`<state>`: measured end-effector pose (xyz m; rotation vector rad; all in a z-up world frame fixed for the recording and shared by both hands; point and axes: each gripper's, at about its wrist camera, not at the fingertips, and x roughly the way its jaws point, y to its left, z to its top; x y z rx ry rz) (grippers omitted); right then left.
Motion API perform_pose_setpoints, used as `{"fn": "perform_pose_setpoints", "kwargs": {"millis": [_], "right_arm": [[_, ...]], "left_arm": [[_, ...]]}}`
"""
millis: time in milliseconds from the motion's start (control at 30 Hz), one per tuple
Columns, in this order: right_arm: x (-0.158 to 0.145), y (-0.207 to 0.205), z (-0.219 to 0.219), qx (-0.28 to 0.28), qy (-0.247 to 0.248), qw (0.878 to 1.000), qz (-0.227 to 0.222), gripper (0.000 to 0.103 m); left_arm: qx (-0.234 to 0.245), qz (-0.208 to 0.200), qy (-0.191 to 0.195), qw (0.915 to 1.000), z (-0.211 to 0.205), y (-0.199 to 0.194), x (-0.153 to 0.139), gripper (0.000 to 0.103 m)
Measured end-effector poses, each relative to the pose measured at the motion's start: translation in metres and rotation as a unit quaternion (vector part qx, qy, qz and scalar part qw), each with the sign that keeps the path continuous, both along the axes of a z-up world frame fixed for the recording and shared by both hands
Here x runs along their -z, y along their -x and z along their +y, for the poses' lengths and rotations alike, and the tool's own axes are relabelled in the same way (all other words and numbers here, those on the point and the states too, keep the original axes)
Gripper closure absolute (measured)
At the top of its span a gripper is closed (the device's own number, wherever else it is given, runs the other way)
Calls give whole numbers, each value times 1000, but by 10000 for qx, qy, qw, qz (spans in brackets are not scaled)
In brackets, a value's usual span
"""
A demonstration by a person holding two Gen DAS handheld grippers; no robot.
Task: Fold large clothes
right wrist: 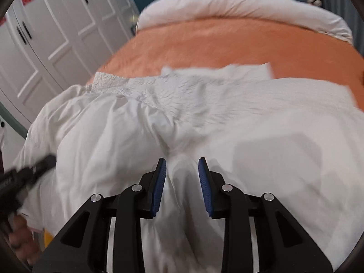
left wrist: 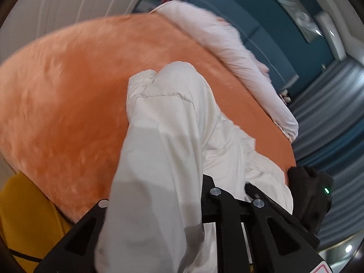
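— Jaws first: how do they stand?

— Both of mine have cloth in them. On my right gripper (right wrist: 182,170) the two blue pads (right wrist: 160,188) stand a little apart, with a bunched ridge of the white garment (right wrist: 204,118) running up between them; the cloth fills the gap, so I count it as held. My left gripper (left wrist: 157,207) is mostly buried: a long fold of the same white garment (left wrist: 163,136) drapes over its fingers and hides the tips, so I cannot tell how wide they are set.

— Then go from the biggest thing down.

— Biggest is the bed with its orange blanket (right wrist: 227,43), which spreads under everything. Along its far edge lies a pale duvet (right wrist: 238,2), rolled into a long bolster. White wardrobe doors (right wrist: 45,34) stand to the left of the bed in my right view.

— And the garment?

— It lies on the near part of the blanket, right before my right gripper and spreading wide to both sides. A textured collar piece (right wrist: 118,84) sits at its far left, and a flat paler panel (right wrist: 250,70) beyond the middle. From my left view the cloth rises away from the gripper in one tall fold, a stitched seam (left wrist: 163,95) crossing it near the top.
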<state>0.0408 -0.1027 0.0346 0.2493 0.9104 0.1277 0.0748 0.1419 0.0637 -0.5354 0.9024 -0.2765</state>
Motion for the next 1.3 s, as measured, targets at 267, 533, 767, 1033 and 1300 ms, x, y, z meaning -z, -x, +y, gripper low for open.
{"fn": "perform_pose_setpoints", "kwargs": {"millis": [267, 533, 767, 1033, 1300], "right_arm": [[28, 58, -43, 220, -123, 9989, 384, 90], [51, 24, -25, -530, -228, 9971, 492, 98], [6, -4, -41, -398, -719, 9966, 1, 98], [52, -85, 10, -565, -450, 9962, 483, 101], [70, -123, 57, -976, -238, 9935, 541, 103]], "left_arm": [[426, -625, -393, 9964, -43, 28, -53, 92], [94, -361, -474, 9982, -37, 30, -42, 91], [-686, 758, -251, 9944, 26, 11, 30, 84], [-726, 821, 573, 9923, 44, 25, 53, 34], [-1144, 1211, 1177, 9790, 58, 1, 89, 29]]}}
